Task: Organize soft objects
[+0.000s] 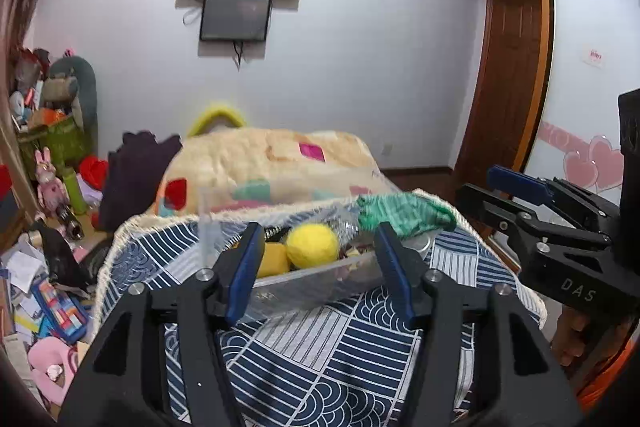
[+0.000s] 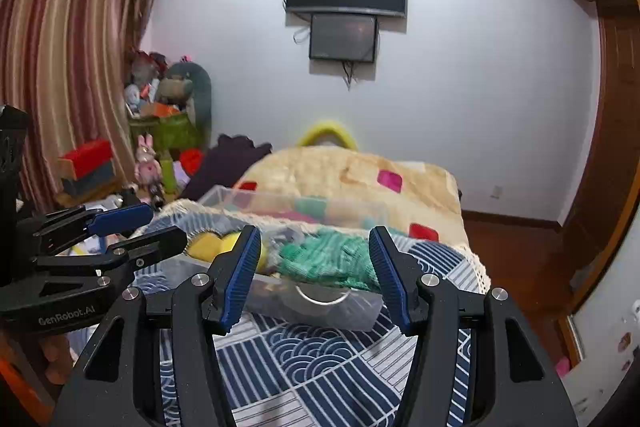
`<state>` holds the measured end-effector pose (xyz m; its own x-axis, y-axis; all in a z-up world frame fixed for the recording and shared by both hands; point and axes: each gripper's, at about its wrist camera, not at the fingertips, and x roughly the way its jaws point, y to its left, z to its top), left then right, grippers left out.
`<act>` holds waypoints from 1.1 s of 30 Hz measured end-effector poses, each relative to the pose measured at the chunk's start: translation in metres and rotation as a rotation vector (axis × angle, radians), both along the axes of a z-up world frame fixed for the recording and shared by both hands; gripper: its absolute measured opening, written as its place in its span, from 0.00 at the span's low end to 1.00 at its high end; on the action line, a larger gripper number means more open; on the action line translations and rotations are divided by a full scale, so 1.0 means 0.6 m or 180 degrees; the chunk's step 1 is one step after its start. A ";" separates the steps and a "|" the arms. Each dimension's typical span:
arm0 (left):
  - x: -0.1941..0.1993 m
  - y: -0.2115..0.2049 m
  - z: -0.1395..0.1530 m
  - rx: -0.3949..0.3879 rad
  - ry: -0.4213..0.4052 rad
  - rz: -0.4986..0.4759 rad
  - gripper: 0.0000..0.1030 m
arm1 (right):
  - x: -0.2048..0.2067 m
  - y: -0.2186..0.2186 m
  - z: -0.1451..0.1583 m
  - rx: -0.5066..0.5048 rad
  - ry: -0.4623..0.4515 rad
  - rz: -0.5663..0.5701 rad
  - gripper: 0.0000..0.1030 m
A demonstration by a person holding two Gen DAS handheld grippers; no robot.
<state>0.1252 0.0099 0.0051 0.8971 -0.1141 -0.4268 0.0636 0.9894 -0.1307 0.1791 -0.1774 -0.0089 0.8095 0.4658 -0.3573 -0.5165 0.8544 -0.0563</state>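
The clear plastic bin (image 2: 320, 301) sits mid-frame on the patterned cloth (image 2: 320, 359), its long axis left to right. The green knit cloth (image 2: 332, 259) draped over its rim lies straight ahead of the right hand-held gripper (image 2: 312, 275), nearer than the left hand-held gripper (image 1: 318, 277), which faces the yellow ball (image 1: 312, 245). Both are spread open, holding nothing.

Bin (image 1: 320, 277) on cloth (image 1: 320, 347), just ahead of both fingertip pairs.
Held ball (image 1: 312, 245) between left fingers, knit piece (image 2: 336, 261) between right fingers; blanket (image 2: 352, 175) behind.
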 end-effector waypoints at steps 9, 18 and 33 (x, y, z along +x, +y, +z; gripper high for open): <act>-0.069 -0.005 0.040 0.0084 -0.0384 0.0125 0.77 | -0.041 -0.015 0.012 0.0239 -0.0136 0.0084 0.68; -0.102 -0.007 0.037 0.0141 -0.0573 0.0219 0.94 | -0.049 -0.022 -0.002 0.0325 -0.0145 -0.0025 0.84; -0.115 -0.013 0.025 0.0150 -0.0642 0.0212 0.95 | -0.060 -0.023 -0.025 0.0372 -0.0174 0.0037 0.88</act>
